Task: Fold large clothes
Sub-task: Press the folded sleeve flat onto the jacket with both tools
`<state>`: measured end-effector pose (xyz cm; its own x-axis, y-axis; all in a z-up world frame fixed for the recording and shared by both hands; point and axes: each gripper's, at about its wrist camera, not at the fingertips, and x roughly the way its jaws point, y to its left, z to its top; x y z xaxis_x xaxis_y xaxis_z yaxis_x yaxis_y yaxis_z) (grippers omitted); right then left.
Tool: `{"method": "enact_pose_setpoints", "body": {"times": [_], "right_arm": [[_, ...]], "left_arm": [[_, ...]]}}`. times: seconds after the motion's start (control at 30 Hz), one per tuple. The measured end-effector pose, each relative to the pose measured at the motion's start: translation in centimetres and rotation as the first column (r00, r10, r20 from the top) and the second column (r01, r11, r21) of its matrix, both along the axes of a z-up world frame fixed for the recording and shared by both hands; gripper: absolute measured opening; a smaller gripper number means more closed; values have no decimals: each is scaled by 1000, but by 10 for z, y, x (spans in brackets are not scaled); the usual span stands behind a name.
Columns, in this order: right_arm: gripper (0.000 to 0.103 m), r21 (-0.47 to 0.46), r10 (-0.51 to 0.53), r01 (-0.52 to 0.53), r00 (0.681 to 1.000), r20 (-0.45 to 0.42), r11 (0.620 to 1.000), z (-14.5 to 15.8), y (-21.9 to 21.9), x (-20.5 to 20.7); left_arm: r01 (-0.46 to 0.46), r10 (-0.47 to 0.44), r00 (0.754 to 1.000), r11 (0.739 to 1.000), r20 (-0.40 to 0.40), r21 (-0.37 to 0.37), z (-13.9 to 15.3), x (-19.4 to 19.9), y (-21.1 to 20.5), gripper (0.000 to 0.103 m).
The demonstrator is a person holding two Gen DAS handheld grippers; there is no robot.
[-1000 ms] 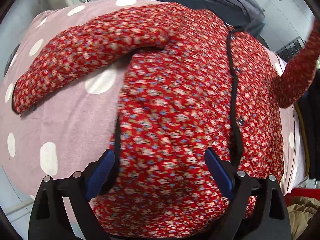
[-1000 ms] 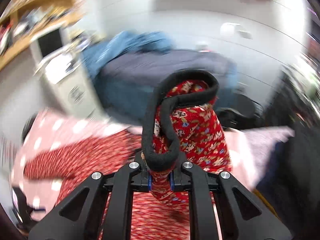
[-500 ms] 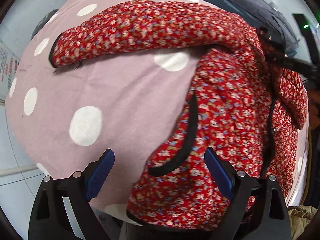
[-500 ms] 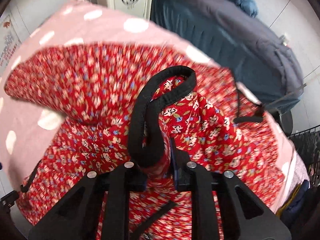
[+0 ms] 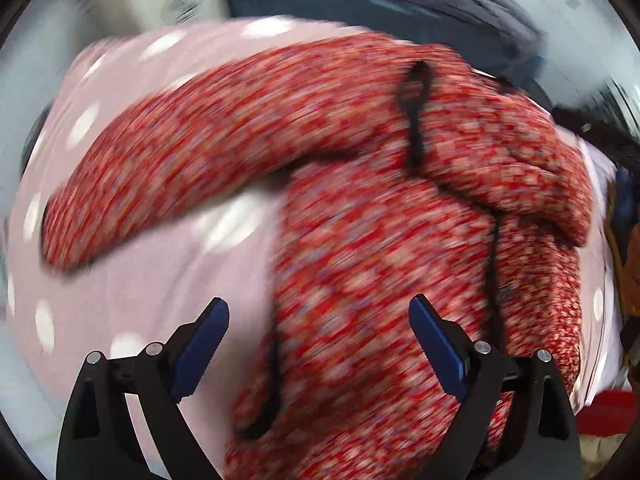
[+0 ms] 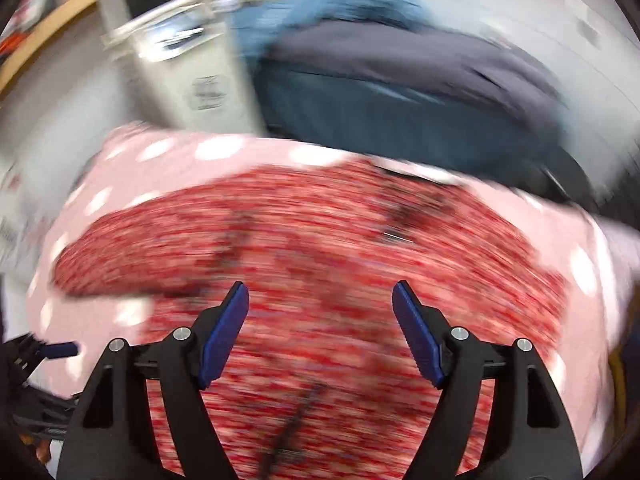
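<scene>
both tools (image 5: pixel 318 322) (image 6: pixel 320 308) above red garment (image 5: pixel 360 264)

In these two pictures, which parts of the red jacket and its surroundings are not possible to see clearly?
- Left wrist view: motion blur smears the flower print of the jacket; no buttons can be made out.
- Left wrist view: the lower hem is hidden behind the left claw and cut by the bottom edge.
- Right wrist view: heavy blur; the label on the white appliance is unreadable.
- Right wrist view: the right claw hides the jacket's near edge.
</scene>
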<state>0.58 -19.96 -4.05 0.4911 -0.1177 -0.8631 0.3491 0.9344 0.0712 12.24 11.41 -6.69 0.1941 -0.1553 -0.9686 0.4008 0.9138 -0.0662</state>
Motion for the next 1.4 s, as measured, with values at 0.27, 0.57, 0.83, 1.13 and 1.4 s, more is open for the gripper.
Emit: {"method": "enact_pose_setpoints", "body": {"times": [0.27,0.57,0.83,1.13,1.4], "right_arm": [[77,140,-96,133,965,-243,981,-76,-79,-25],[88,70,-71,92,963,-260,993,-94,-64,-15],[97,32,-23,32,965,-260,999,-115,-58,-2],[99,-31,-68,62,964,-259,998,-122,-46,6],[99,-14,-54,52,965,-257,999,-130,-44,4]], "left_arm": [[291,-287,955,955,79,-48,14,15,-158,89],[300,-310,949,944,55,136,-30,37,-256,89],[230,-227,973,965,-40,123,-85,57,-239,98],[223,-219,974,971,-60,86,-103,69,-256,99],[239,-236,971,969,-50,60,-96,65,-224,98]]}}
